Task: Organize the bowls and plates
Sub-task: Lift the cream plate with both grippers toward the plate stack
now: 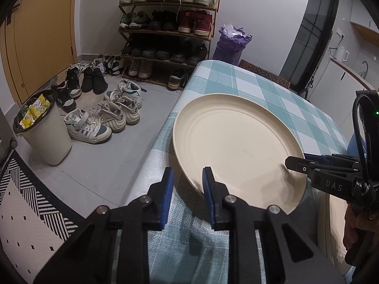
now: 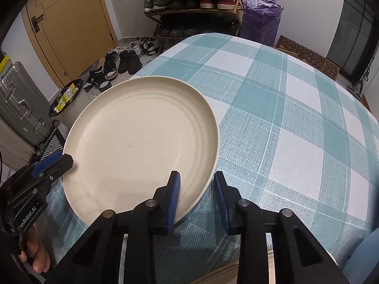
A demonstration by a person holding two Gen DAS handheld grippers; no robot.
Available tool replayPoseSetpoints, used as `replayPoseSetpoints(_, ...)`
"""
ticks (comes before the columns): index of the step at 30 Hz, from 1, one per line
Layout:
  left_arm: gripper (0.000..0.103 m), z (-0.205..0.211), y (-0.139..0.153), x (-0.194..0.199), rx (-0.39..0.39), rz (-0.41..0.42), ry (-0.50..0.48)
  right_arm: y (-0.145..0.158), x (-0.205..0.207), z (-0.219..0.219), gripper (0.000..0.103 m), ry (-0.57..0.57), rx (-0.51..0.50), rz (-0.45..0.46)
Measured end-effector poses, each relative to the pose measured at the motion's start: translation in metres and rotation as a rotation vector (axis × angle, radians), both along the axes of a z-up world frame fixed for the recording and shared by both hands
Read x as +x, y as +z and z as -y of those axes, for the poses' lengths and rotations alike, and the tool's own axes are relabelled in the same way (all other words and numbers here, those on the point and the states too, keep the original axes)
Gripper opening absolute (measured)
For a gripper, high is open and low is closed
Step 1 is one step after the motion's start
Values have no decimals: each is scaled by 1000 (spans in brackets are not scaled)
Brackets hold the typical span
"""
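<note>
- The left gripper (image 1: 188, 189) was found closed on the near left rim of the plate (image 1: 236, 146). One blue pad was seen over the plate's inner face and the other outside the rim. In the right wrist view the same gripper was seen from the side, with one finger on top of the rim and one beneath.
- The right gripper (image 2: 196, 189) was found clamped in the same way on the near right rim, which passed between its pads.
- The plate, cream and empty, was located at the near left corner of the table (image 1: 236, 78), which was covered by a checked cloth. Its left part overhung the table edge, above the floor. Whether it was resting on the cloth or slightly raised could not be settled.
- The step in hand was judged to be the two-handed grasp of the plate, complete or nearly so, with the carry not yet made.
- The next move was judged to call for an even lift by both grippers, so that the plate is kept level and neither grip is twisted off the rim. A carry inward over the table was considered safer than any path over the floor.
- No stack or bowl could be identified with certainty, so the destination was left undetermined.
- Both grippers were pitched steeply downward and had been brought in from the near side. The person's left hand (image 2: 33, 255) and right hand (image 1: 355, 224) were partly seen at the picture edges, wrapped around the handles.
</note>
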State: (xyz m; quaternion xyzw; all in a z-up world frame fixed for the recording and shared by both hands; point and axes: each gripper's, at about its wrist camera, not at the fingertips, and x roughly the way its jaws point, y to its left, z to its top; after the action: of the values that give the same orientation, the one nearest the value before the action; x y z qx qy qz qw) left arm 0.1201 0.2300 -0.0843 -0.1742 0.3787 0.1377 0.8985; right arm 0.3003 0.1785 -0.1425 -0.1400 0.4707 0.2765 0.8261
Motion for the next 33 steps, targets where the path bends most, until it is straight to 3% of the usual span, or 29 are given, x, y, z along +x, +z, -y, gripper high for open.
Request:
replayPoseSetpoints(5,16,2,0,0,3,7,-15,-1,0,1,20,5,-4,3)
replayPoseSetpoints(33,15,12,11,-3,35,28,-34,12,-13,9,19,-6,-6,60)
